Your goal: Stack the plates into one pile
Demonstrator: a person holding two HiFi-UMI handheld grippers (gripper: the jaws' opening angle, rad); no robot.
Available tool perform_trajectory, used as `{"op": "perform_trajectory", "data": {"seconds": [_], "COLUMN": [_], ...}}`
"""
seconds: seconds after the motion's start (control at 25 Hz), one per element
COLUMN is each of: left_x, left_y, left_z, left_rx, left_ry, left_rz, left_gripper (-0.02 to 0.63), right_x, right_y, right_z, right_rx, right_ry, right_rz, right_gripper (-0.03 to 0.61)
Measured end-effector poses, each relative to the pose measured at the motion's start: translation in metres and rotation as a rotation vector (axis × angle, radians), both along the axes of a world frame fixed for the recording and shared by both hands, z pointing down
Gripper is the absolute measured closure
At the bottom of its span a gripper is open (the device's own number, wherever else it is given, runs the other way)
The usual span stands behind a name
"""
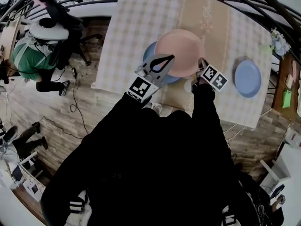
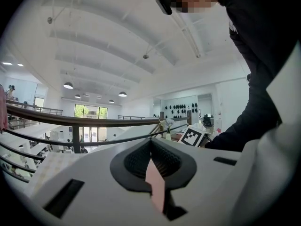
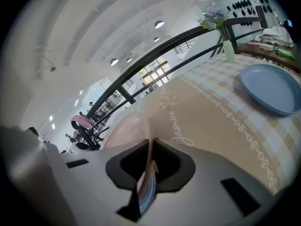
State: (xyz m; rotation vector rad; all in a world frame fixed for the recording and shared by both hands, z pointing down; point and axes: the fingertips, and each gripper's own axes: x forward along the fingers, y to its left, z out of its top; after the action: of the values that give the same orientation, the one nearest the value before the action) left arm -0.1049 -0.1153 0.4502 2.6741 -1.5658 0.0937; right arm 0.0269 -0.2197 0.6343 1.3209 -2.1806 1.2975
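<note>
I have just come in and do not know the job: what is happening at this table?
A person holds a hand-held gripper in each hand. The left hand-held gripper is shut on one rim of the pink plate. The right hand-held gripper is shut on the opposite rim, with a pink edge and a blue edge between its jaws. The pink plate sits over a blue plate. A second blue plate lies alone further right on the table.

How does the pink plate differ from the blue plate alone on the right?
The pink plate is clamped at its rim by the left gripper and right gripper; the lone blue plate is untouched. The pink plate sits over a second blue plate; the lone blue plate lies directly on the tablecloth. Both are round and face up.
</note>
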Motion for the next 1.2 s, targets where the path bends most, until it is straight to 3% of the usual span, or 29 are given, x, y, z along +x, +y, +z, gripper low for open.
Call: {"op": "perform_trajectory", "data": {"seconds": [0.8,0.84,0.96,1.2], "left_x": [-0.041,-0.042,-0.043,-0.043], "left_y": [0.044,0.045,0.046,0.045], "left_z": [0.014,0.014,0.013,0.008], "left_rx": [-0.022,-0.019,-0.016,-0.004], "left_ry": [0.011,0.01,0.01,0.017], "left_rz": [-0.015,-0.013,-0.01,-0.003], "left_gripper": [0.594,0.594,0.594,0.594], "right_x": [-0.045,-0.046,-0.05,-0.045], "right_y": [0.055,0.055,0.055,0.055], "right_z": [0.058,0.059,0.057,0.041], "right_rx": [-0.092,-0.095,-0.091,-0.033], "right_ry": [0.079,0.084,0.096,0.151], "right_rz": [-0.058,-0.065,-0.082,-0.098], "right_gripper": [0.538,0.529,0.411,0.391]}}
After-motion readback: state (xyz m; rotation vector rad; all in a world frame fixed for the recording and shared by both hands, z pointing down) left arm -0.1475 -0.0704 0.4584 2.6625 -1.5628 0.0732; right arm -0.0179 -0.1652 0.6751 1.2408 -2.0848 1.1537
